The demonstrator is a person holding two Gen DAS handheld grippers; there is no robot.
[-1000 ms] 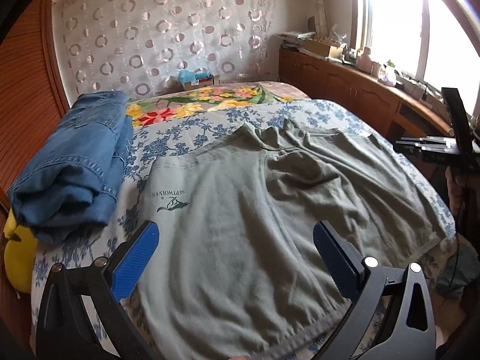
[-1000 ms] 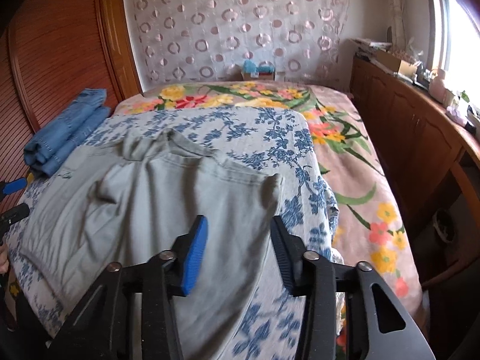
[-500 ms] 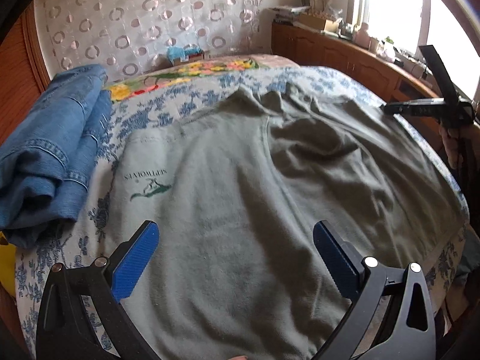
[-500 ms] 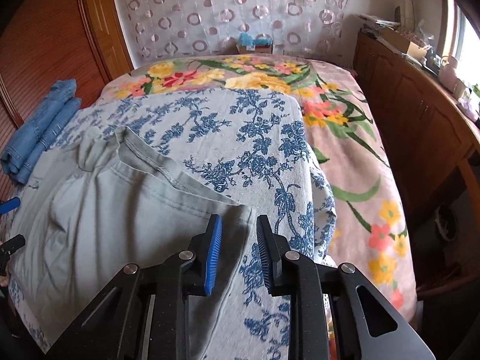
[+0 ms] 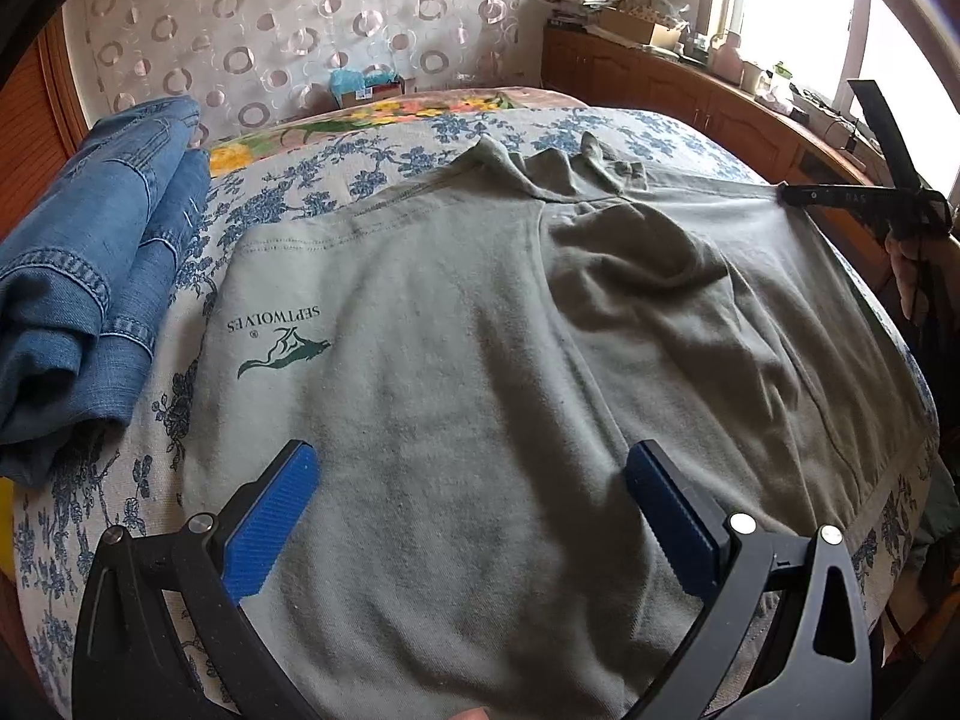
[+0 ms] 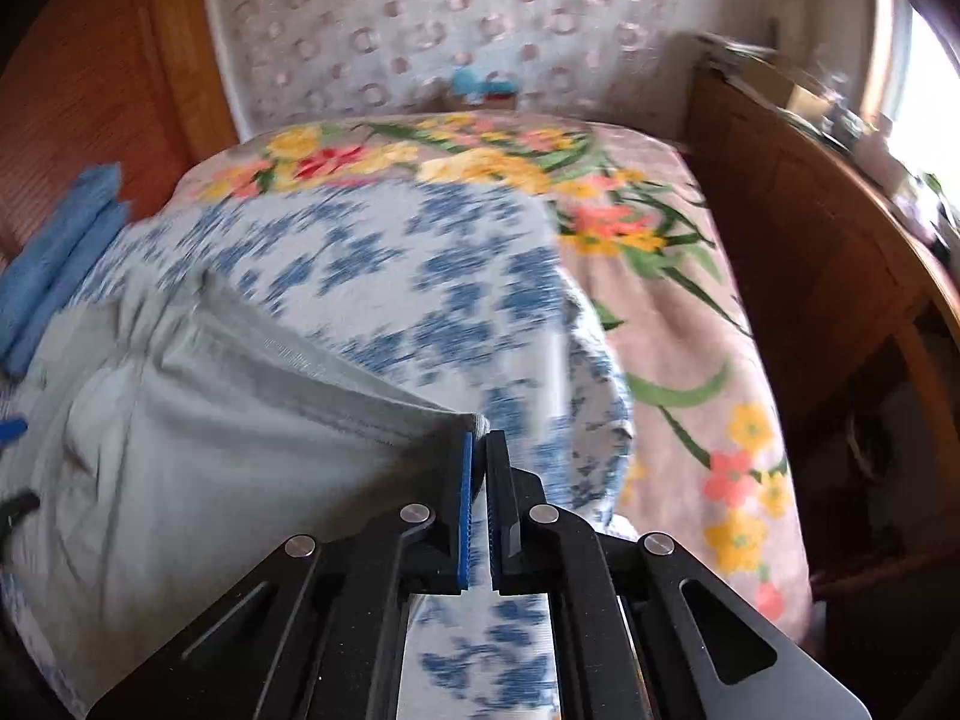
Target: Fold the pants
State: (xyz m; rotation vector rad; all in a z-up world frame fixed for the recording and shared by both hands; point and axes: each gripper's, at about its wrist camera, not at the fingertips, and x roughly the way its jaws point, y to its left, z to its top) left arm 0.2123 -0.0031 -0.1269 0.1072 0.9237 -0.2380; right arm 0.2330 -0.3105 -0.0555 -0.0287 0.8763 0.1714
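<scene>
Grey-green pants (image 5: 456, 348) with a dark green logo lie spread on the bed. In the left wrist view my left gripper (image 5: 471, 480) hovers open over the near leg, its blue pads wide apart and nothing between them. My right gripper (image 6: 479, 444) is shut on a corner of the pants (image 6: 240, 456) at the bed's right side, pulling the cloth taut; the picture there is blurred. From the left wrist view the right gripper (image 5: 786, 195) shows at the far right edge of the pants.
Folded blue jeans (image 5: 90, 276) lie at the bed's left side (image 6: 60, 252). The bed has a blue-flowered sheet (image 5: 360, 162) and a bright floral blanket (image 6: 690, 312). A wooden cabinet (image 5: 660, 84) runs along the right under the window. A small box (image 5: 366, 84) stands at the bedhead.
My right gripper closed on the pants' corner and moved, stretching the cloth. The left gripper sank a little closer to the pants and stayed open.
</scene>
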